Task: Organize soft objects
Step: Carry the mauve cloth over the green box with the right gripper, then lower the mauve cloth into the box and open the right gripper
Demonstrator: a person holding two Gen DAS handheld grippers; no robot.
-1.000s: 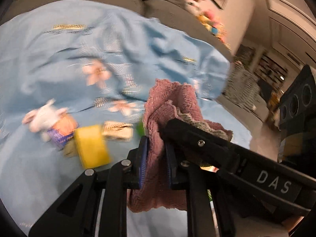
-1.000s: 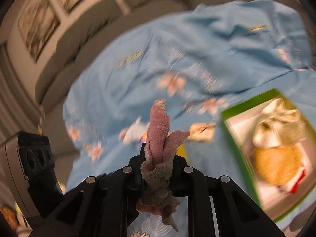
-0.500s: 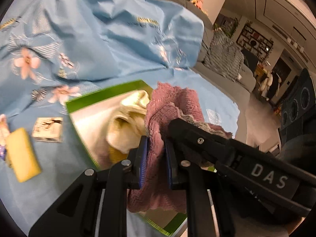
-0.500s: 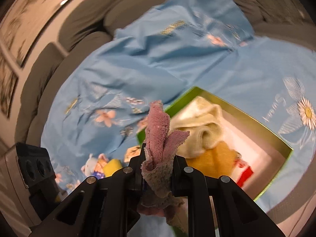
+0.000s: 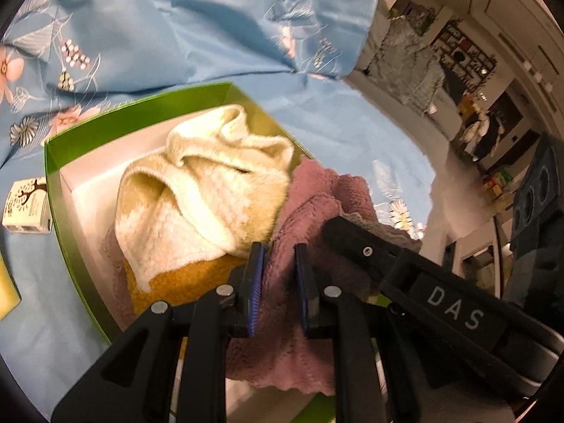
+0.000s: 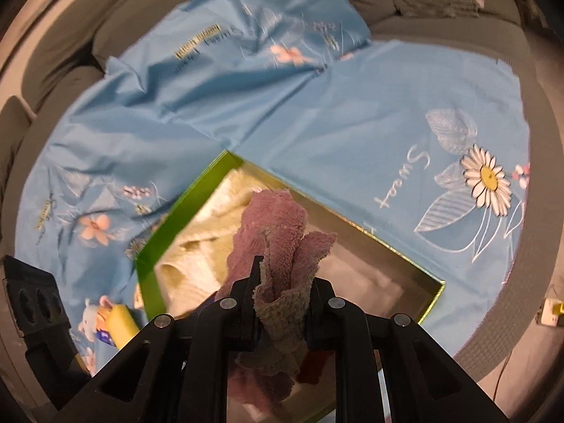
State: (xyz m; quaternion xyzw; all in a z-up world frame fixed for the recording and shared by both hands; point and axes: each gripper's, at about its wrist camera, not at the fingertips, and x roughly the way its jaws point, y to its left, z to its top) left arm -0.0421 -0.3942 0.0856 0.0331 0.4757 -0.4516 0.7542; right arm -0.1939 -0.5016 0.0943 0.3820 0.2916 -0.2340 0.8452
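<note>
The pink cloth (image 5: 310, 208) hangs bunched above the green box (image 5: 116, 112), pinched at two places: the left gripper (image 5: 278, 282) has its jaws clenched on one fold, and the right gripper (image 6: 282, 282) has its jaws clenched on another, with loose ends spilling below the fingers. In the left view the cloth sits at about 3 o'clock of the cream towel (image 5: 211, 183), which already lies in the box over a mustard cloth (image 5: 183, 278).

The step in hand looks like setting the cloth into the box. To do it well, I would lower both grippers together until the cloth rests on the bare part of the box floor at 3 o'clock of the towel, seen in the right view (image 6: 370, 282), then let go with both at once so no corner drapes over the rim. The cloth is limp and will slump where it lands, so it should go low before release.

Outside the box, on the blue sheet (image 6: 352, 123) over the sofa, lie a small carton (image 5: 28, 206), a yellow sponge (image 6: 121, 320) and a little toy (image 6: 93, 312) at roughly 9 o'clock. None blocks the drop; the towel's heap is the only crowding.
</note>
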